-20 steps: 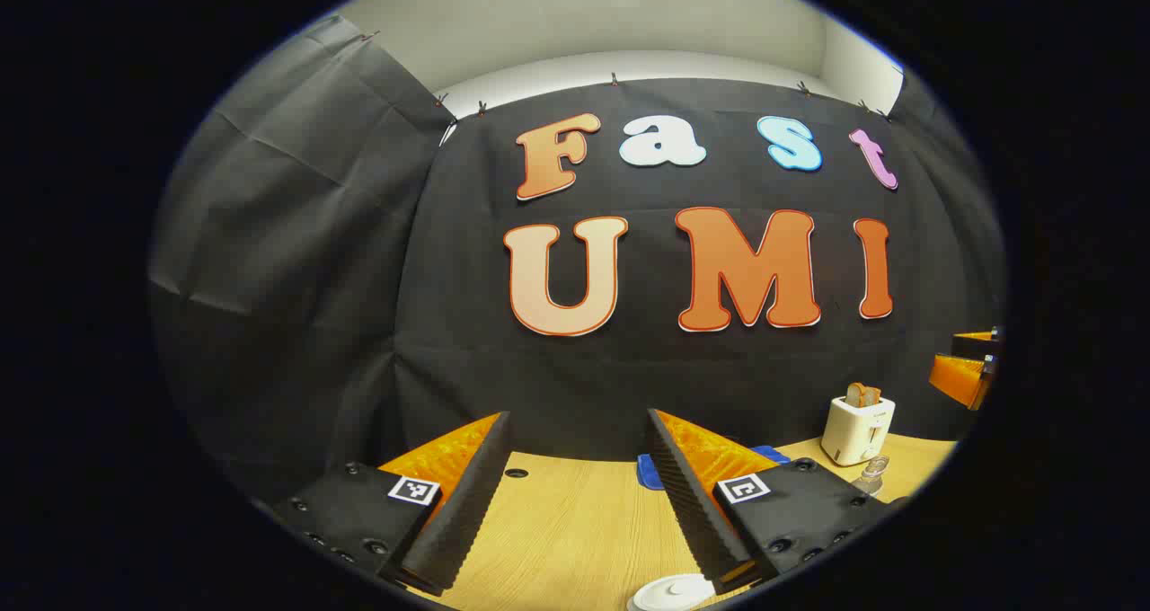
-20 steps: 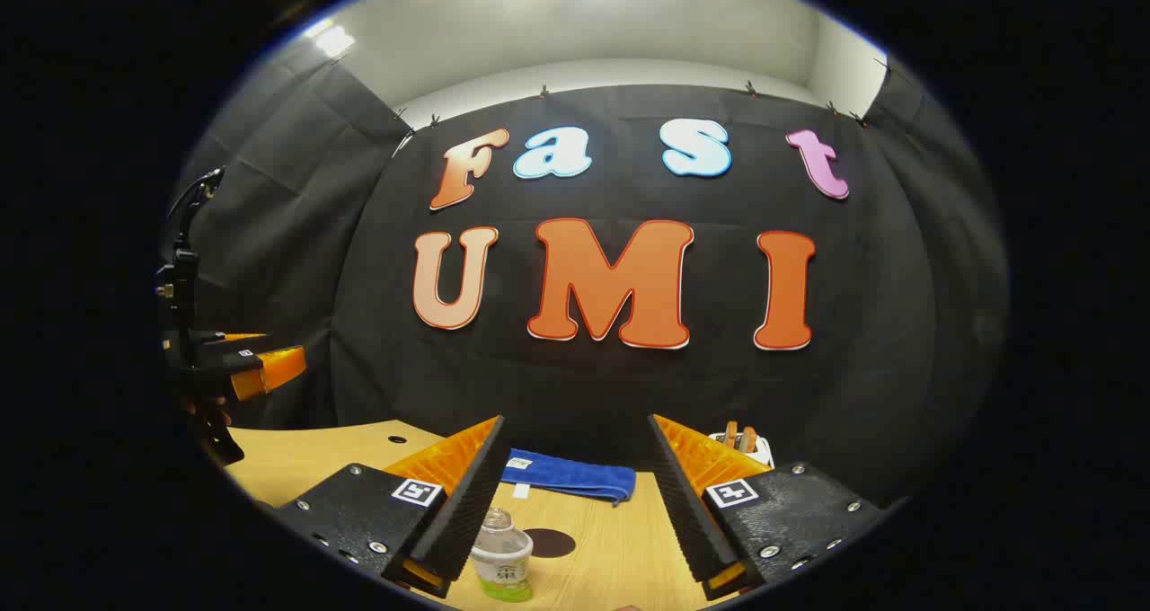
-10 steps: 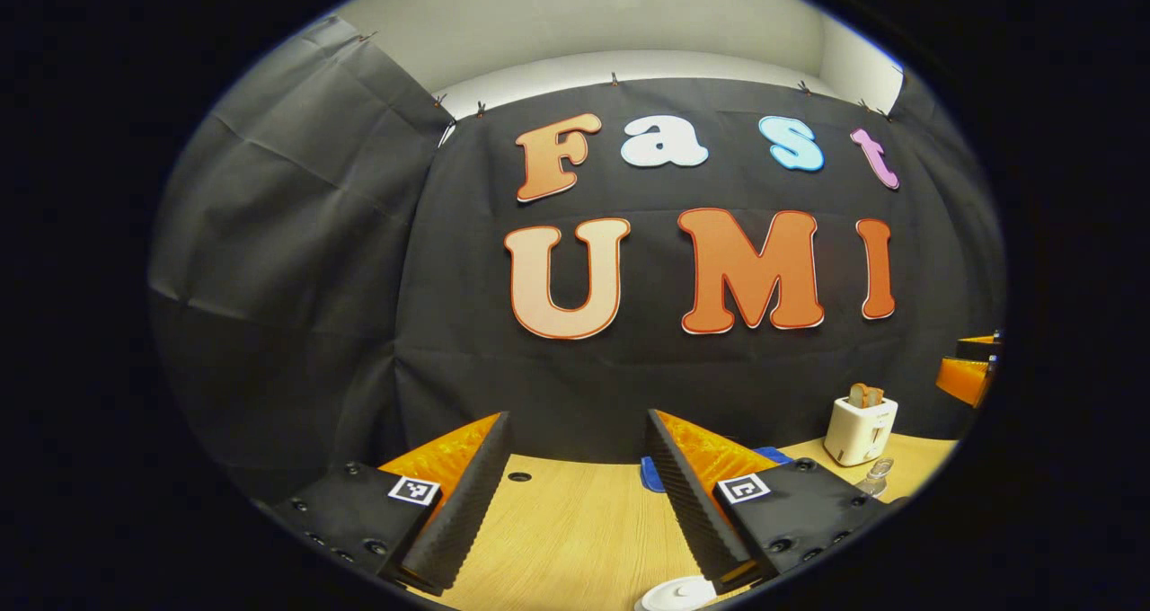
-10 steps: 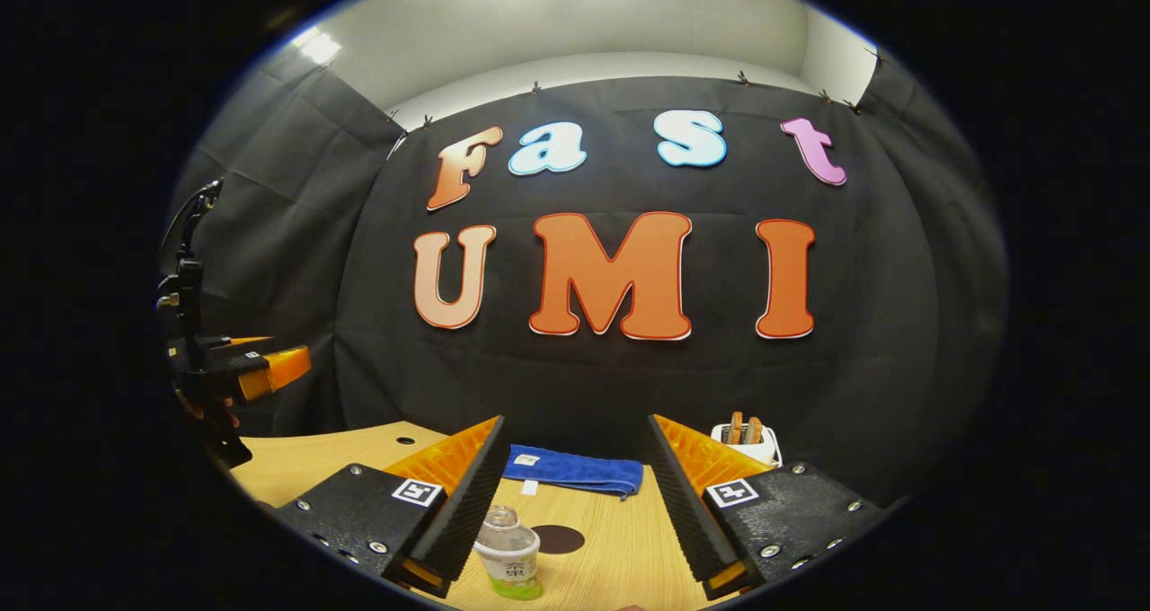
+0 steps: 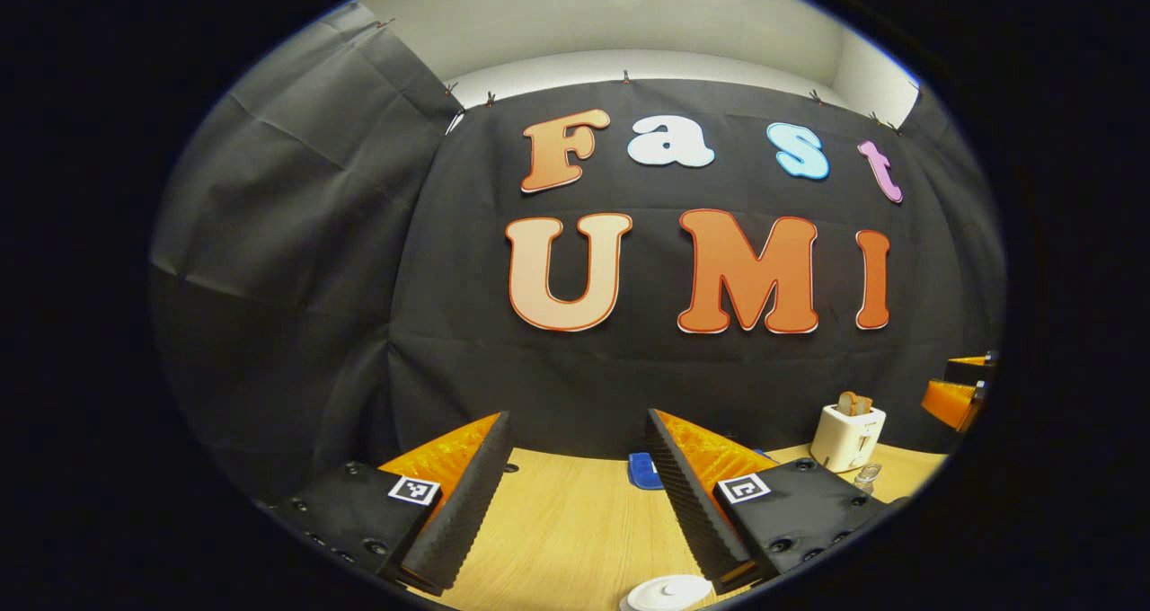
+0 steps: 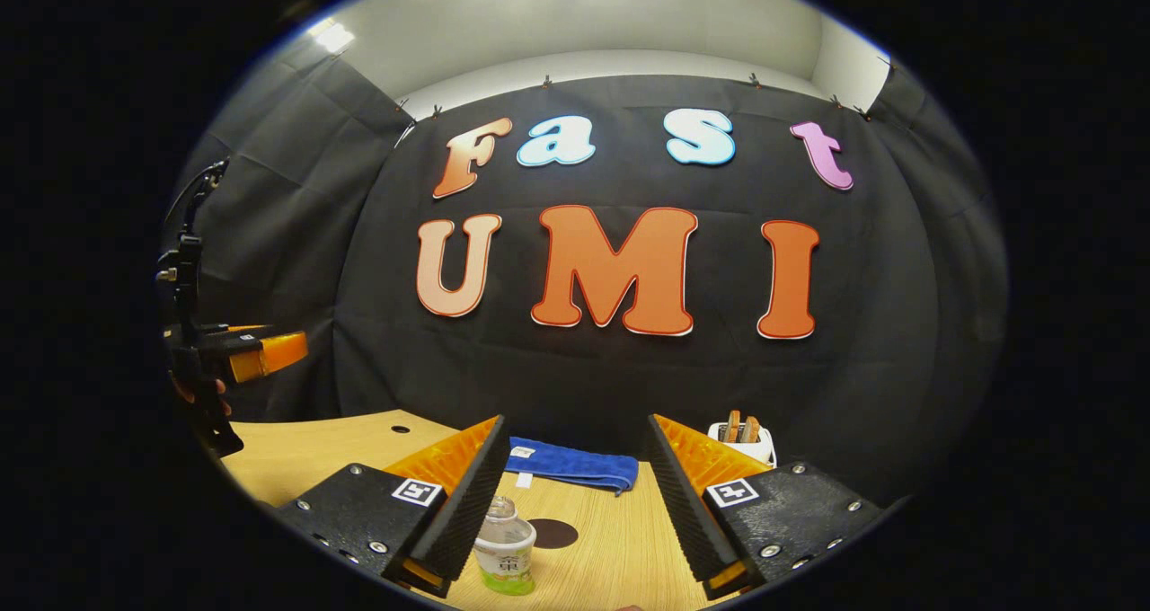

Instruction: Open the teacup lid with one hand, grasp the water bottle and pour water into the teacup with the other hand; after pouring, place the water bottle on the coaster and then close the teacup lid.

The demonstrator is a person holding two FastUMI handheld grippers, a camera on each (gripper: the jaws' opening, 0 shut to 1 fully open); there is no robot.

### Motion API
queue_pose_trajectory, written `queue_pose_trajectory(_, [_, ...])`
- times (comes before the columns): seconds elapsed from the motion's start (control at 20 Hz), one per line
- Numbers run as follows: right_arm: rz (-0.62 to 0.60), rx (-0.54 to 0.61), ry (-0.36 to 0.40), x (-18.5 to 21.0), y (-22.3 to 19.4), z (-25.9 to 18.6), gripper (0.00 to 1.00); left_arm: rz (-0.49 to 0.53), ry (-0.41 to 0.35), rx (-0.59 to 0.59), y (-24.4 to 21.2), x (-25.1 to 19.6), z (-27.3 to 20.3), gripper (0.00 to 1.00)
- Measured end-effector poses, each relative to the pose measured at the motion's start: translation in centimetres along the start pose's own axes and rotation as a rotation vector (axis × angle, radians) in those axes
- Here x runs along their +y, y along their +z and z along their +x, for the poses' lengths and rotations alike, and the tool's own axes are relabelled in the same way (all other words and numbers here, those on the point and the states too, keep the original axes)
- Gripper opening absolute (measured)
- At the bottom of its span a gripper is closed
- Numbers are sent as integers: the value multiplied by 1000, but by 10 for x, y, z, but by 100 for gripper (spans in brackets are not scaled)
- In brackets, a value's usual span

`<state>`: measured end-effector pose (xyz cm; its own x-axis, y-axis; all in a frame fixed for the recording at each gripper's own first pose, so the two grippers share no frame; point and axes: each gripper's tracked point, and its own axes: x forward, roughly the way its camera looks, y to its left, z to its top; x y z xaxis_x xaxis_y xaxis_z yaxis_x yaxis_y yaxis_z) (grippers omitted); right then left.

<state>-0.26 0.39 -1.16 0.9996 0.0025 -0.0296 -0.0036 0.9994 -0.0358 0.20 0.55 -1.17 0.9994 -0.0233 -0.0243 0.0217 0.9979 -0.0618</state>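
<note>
— Since a second ago, what has shifted? — Little: in the left gripper view the white teacup lid (image 5: 667,592) has slid slightly leftward under the left gripper (image 5: 575,490), and in the right gripper view the water bottle (image 6: 504,554) sits a touch farther right of that claw's left finger than before.

— How do the claws stand? — Both are spread wide with nothing between the fingers. The left gripper hangs above the wooden table (image 5: 575,530); the right gripper (image 6: 575,494) does the same.

— Where is the teacup lid relative to the left claw? — Low and just below the tip of its right finger, at the near edge of the view. The cup under it is hidden.

— And the bottle? — Upright on the table, just beside the inner face of the right claw's left finger, not gripped. Its cap is off or clear; I cannot tell which.

— The coaster? — A dark round coaster (image 6: 552,533) lies just beyond the bottle, between the fingers.

— Anything else? — A folded blue towel (image 6: 568,465) lies farther ahead, and a white toaster (image 6: 742,441) peeks above the right finger. The left gripper (image 6: 260,352), held by a hand, floats far to the left.
</note>
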Motion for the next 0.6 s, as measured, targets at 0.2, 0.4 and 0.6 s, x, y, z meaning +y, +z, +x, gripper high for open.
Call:
queue_pose_trajectory(0.2, [2,36,14,5,-18,-1,92,-31,-10,48,-21,3,1,96])
queue_pose_trajectory(0.4, [10,66,39,10,-32,-4,92,-16,-32,88,-45,-1,-5,94])
queue_pose_trajectory(0.6, [-1,79,67,20,-45,-14,92,-31,-91,164,-79,-20,-10,95])
